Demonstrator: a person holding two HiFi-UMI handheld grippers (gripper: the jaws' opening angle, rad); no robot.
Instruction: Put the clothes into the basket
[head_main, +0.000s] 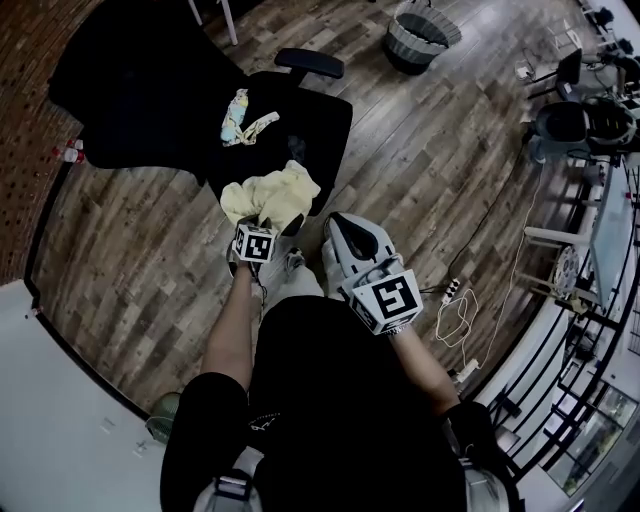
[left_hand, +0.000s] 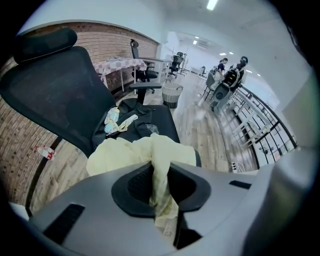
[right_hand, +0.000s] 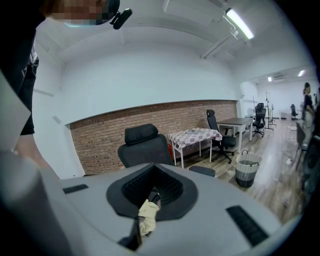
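between the left tongs (left_hand: 160, 176), yellow cloth (left_hand: 125, 155) pinched.

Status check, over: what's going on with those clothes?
Left tool clamped on yellow cloth; right tool pinching a yellowish scrap. Cloth on chair seat. Basket far across floor.

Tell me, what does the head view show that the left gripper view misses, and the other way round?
Only the head view: the person, both the left gripper and right gripper from above, and a white cable on the floor. Only the left gripper view: its jaws pinching a fold of the yellow garment, a checked-cloth table and people far off. Both: the black chair, the small pale garment on its seat, and the basket.
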